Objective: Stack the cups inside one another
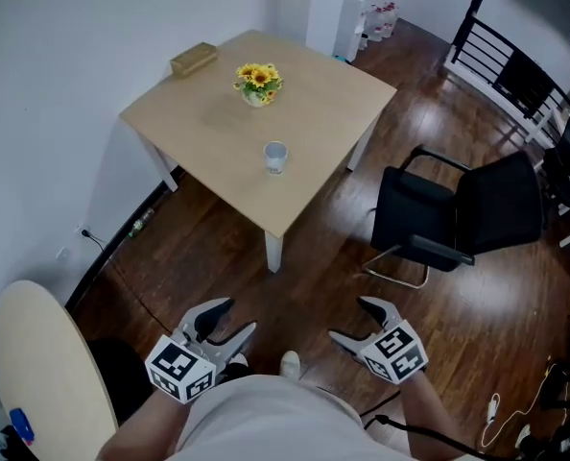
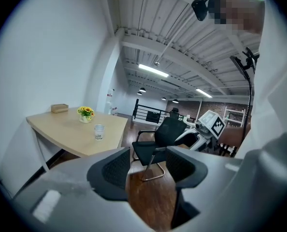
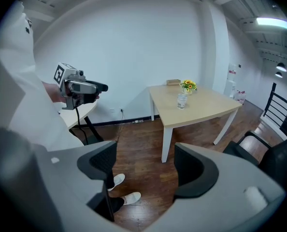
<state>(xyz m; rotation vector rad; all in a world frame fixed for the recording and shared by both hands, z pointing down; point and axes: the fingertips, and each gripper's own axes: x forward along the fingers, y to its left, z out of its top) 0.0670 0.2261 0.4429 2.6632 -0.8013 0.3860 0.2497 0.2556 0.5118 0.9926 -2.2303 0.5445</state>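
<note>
Dark wood floor (image 1: 199, 257) all round, with one pale square table (image 1: 208, 128) by the wall. On it I count one cup (image 1: 275, 157) toward the near corner, one pot of sunflowers (image 1: 258, 83) further back, and one small box (image 1: 193, 58) at the far corner. One black chair (image 1: 458, 214) stands beside it. Can't tell if that cup is actually a stack, it's too small. Left tongs (image 1: 235, 317) and right tongs (image 1: 348, 319) both gape wide with nothing in them, well short of the table.

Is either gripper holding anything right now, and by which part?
Nothing is held. The left gripper and the right gripper both have jaws apart and empty; the cup stands untouched on the table.
</note>
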